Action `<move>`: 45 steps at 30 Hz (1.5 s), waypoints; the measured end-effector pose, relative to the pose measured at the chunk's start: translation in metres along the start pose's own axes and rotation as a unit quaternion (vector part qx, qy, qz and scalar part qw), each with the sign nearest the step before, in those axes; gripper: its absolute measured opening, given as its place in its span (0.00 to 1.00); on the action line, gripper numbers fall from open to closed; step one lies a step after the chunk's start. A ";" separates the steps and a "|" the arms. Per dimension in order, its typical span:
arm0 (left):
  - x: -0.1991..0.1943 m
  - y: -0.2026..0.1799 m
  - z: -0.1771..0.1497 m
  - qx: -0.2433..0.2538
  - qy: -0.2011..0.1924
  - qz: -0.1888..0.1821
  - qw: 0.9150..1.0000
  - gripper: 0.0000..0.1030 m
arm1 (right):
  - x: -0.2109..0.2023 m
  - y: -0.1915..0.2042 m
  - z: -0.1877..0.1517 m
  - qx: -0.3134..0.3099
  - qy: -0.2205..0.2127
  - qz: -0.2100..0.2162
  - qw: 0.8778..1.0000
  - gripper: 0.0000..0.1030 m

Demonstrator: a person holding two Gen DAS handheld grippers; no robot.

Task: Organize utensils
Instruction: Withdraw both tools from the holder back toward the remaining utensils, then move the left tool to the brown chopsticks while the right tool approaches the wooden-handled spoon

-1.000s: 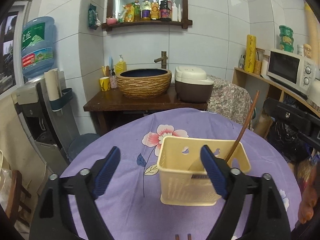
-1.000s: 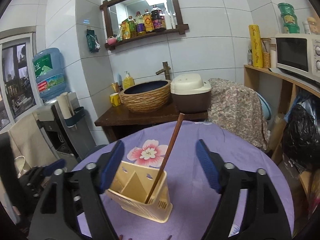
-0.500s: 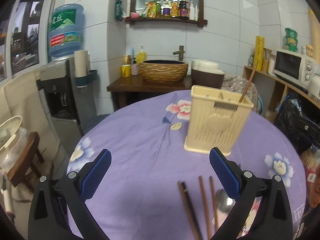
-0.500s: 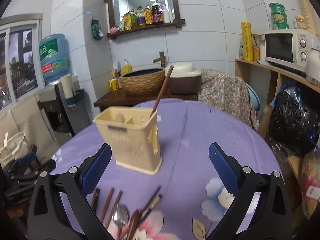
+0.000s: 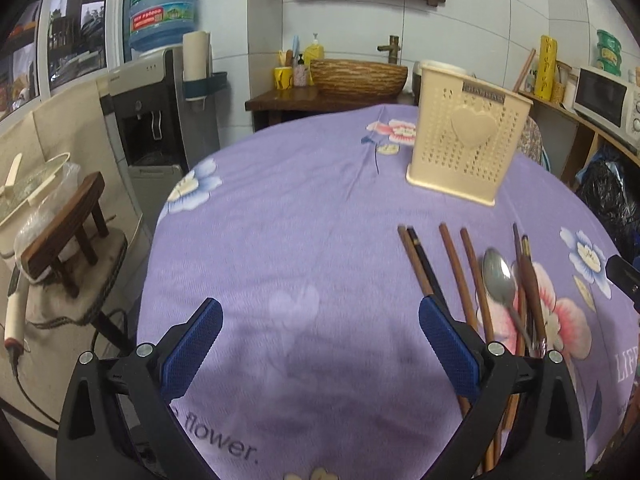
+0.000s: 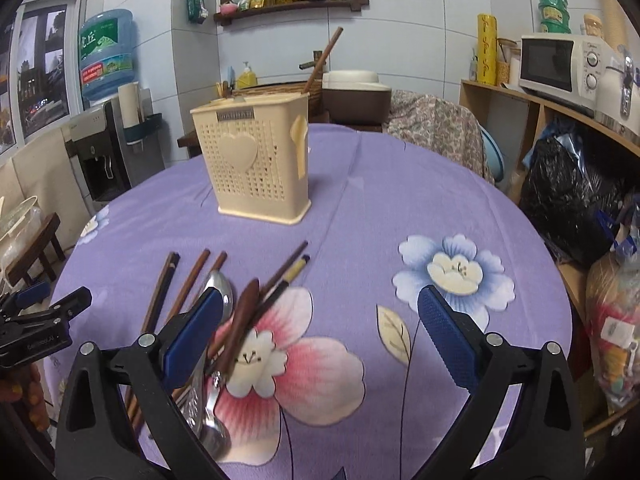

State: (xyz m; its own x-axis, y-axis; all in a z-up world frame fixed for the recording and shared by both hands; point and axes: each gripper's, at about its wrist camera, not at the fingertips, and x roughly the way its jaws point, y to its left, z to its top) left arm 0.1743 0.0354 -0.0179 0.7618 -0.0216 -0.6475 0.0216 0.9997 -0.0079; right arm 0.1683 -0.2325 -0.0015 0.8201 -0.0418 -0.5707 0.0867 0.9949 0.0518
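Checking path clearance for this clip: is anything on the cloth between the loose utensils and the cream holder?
Nothing visible. Bare purple cloth lies between the chopsticks and spoon and the holder. One stick already leans inside it, at its right end.

White-tiled walls (image 6: 420, 32) enclose the room, with a window (image 5: 68, 28) at left beside a water dispenser (image 5: 156, 116) carrying a blue bottle (image 5: 162, 4). A dark wooden shelf (image 6: 288, 6) of bottles hangs above a dark wooden counter (image 5: 316, 98) bearing a woven basin (image 5: 358, 78) and a tap (image 5: 394, 46); a low wooden stool (image 5: 66, 224) stands at lower left. At right, a light wooden shelf unit (image 6: 540, 108) supports a white microwave (image 6: 560, 64), and the round worktop (image 6: 400, 208) wears a purple floral cloth.
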 end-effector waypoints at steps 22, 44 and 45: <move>0.006 -0.038 -0.020 0.042 0.044 -0.055 0.997 0.76 | 0.003 0.009 -0.023 -0.006 0.033 -0.003 0.999 0.94; 0.018 -0.028 -0.015 0.038 0.072 -0.054 0.995 0.75 | 0.016 0.017 -0.019 -0.012 0.051 0.006 0.999 0.94; 0.020 -0.028 -0.014 0.041 0.074 -0.046 0.995 0.75 | 0.016 0.018 -0.019 -0.014 0.051 0.006 0.999 0.94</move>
State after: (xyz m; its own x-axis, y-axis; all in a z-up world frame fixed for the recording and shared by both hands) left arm 0.1796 0.0066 -0.0412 0.6511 -0.1053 -0.7516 0.1438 0.9895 -0.0141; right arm 0.1726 -0.2131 -0.0255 0.7584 -0.0214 -0.6515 0.0604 0.9975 0.0375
